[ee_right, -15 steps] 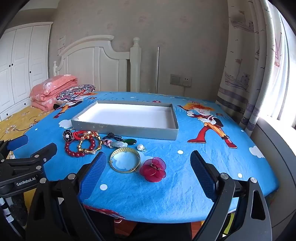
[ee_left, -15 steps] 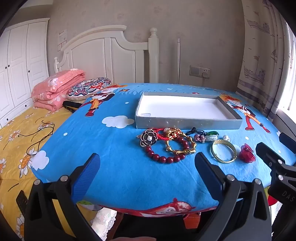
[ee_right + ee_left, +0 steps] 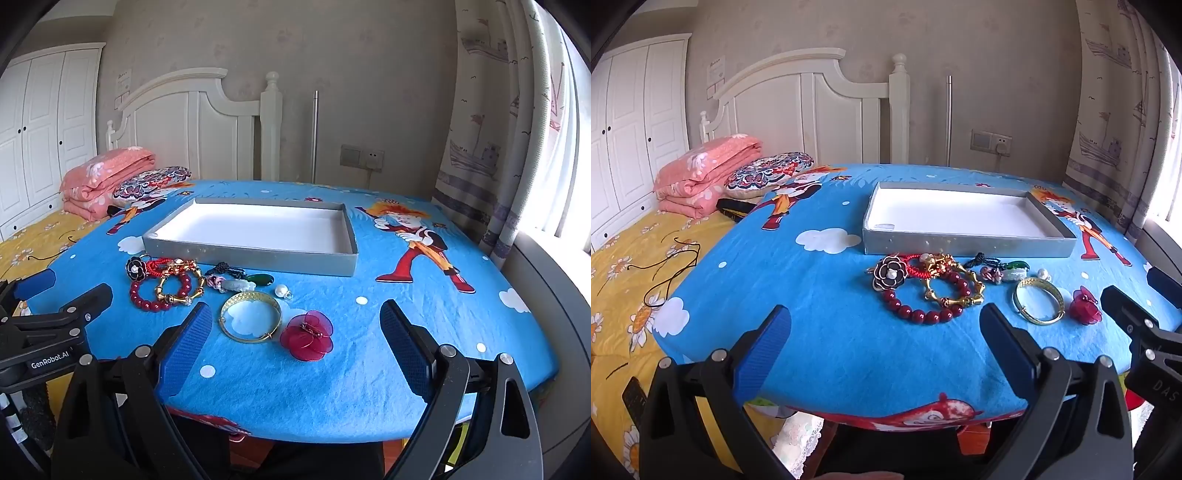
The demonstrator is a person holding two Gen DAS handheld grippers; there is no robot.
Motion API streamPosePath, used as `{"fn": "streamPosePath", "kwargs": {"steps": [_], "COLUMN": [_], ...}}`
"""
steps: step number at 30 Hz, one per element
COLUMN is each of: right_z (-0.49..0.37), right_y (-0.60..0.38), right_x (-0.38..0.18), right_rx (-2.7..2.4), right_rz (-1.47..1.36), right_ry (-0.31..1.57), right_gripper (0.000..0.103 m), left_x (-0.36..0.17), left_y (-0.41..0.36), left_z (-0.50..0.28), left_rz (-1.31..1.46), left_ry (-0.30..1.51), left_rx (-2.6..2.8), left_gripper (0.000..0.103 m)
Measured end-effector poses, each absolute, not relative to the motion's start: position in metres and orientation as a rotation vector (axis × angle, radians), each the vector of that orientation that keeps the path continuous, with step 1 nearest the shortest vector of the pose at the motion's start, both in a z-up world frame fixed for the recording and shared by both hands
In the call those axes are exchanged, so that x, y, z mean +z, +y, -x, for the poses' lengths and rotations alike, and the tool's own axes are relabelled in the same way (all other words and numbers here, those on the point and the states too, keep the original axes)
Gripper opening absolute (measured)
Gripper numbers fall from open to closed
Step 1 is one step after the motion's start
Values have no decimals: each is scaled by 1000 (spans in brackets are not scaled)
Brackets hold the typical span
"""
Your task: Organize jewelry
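Observation:
A grey tray (image 3: 967,245) (image 3: 258,260) with a white floor lies on the blue table. In front of it lie a black flower brooch (image 3: 889,274) (image 3: 135,268), a red bead bracelet (image 3: 923,314) (image 3: 147,301), a gold link bracelet (image 3: 955,291) (image 3: 181,286), a green pendant on a dark cord (image 3: 1015,266) (image 3: 260,280), a pearl (image 3: 281,291), a gold bangle (image 3: 1038,305) (image 3: 251,320) and a red flower clip (image 3: 1085,311) (image 3: 306,335). My left gripper (image 3: 884,339) is open and empty before the beads. My right gripper (image 3: 295,332) is open and empty, its fingers on either side of the bangle and clip.
The table has a blue cartoon cloth (image 3: 820,295). A bed with a yellow sheet (image 3: 624,280), a pink folded quilt (image 3: 705,173) and a patterned cushion (image 3: 768,173) lies to the left. A curtain (image 3: 491,147) and window stand at the right.
Both views have shifted only very slightly. The jewelry and the tray lie where they were.

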State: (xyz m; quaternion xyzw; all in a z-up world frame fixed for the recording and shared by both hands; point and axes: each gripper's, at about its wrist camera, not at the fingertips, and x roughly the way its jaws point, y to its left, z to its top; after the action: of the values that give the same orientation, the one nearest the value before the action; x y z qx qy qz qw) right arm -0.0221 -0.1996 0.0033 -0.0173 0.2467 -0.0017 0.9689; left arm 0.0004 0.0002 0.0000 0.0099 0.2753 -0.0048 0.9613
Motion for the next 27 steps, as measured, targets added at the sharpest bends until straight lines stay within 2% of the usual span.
{"fn": "streamPosePath", "kwargs": {"steps": [27], "right_z": [19], "right_y": [-201], "right_x": [-2], "right_rx": [-6], "right_rz": [19], "right_ry": [524], "right_gripper": [86], "left_x": [-5], "left_y": [1], "left_z": [-1], "left_rz": [-16], "left_ry": [576], "left_rx": [-18], "left_gripper": [99]}}
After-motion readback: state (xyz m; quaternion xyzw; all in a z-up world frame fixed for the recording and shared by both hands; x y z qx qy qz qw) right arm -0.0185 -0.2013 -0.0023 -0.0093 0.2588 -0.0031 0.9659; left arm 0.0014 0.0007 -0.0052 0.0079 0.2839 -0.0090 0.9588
